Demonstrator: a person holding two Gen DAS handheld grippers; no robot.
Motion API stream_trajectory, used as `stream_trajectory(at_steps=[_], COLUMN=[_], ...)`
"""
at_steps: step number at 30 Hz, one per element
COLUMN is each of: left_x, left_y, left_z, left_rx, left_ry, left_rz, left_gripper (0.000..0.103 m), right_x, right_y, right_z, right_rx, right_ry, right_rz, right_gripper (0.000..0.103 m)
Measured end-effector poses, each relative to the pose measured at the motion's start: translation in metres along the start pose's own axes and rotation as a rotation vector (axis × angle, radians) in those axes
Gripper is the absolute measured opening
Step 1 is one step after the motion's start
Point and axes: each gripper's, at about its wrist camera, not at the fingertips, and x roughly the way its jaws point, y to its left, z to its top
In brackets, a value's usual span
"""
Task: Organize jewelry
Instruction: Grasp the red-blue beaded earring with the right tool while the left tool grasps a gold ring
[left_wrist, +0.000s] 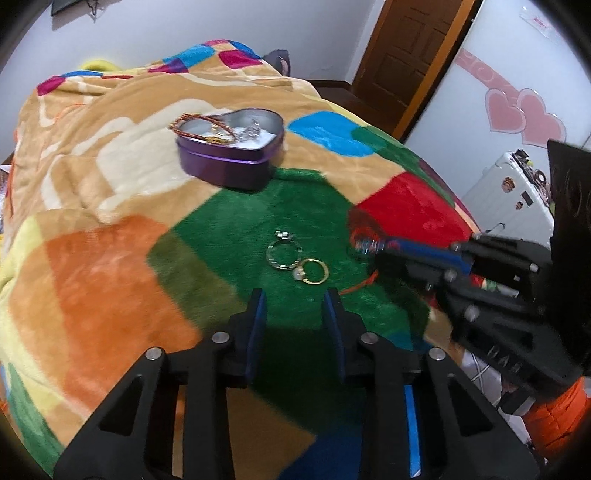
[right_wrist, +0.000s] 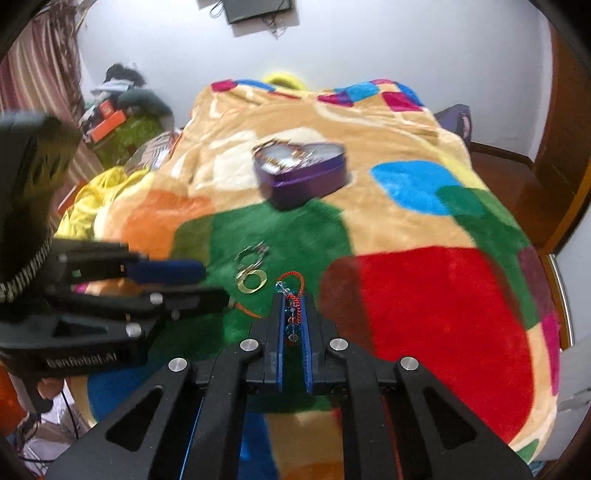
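A purple heart-shaped tin (left_wrist: 229, 162) (right_wrist: 299, 181) stands open on the blanket, with a braided bracelet and silver pieces inside. A silver ring (left_wrist: 283, 253) (right_wrist: 255, 254) and a gold ring (left_wrist: 314, 271) (right_wrist: 252, 281) lie touching on the green patch. My left gripper (left_wrist: 295, 310) (right_wrist: 199, 282) hangs open just short of the rings, nothing between its fingers. My right gripper (right_wrist: 291, 301) (left_wrist: 364, 245) is shut on a red and blue beaded bracelet (right_wrist: 293, 291), whose loop sticks out past the tips. A thin orange cord (left_wrist: 356, 288) trails on the blanket beneath it.
The colourful patchwork blanket (left_wrist: 110, 258) covers a bed that drops off on the right. A white suitcase (left_wrist: 509, 192) and a wooden door (left_wrist: 402, 55) stand beyond that edge. Piled clutter (right_wrist: 118, 110) sits on the bed's left side. An orange sleeve (left_wrist: 554, 417) shows behind the right gripper.
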Motion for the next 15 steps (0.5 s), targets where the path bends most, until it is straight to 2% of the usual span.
stream_trajectory(at_steps=[8, 10, 12, 15], left_x=[0.014, 0.016, 0.018, 0.017], left_y=[-0.004, -0.004, -0.005, -0.007], left_z=[0.008, 0.009, 0.010, 0.010], left_rx=[-0.013, -0.017, -0.011, 0.005], left_ry=[0.014, 0.013, 0.011, 0.001], left_rz=[-0.029, -0.030, -0.016, 0.003], left_gripper=[0.030, 0.029, 0.021, 0.021], right_x=[-0.014, -0.016, -0.018, -0.020], right_y=[-0.019, -0.022, -0.025, -0.028], right_z=[0.008, 0.011, 0.013, 0.016], right_rx=[0.035, 0.039, 0.046, 0.056], right_ry=[-0.046, -0.056, -0.064, -0.073], right_rz=[-0.042, -0.047, -0.051, -0.049], right_gripper=[0.007, 0.007, 0.007, 0.007])
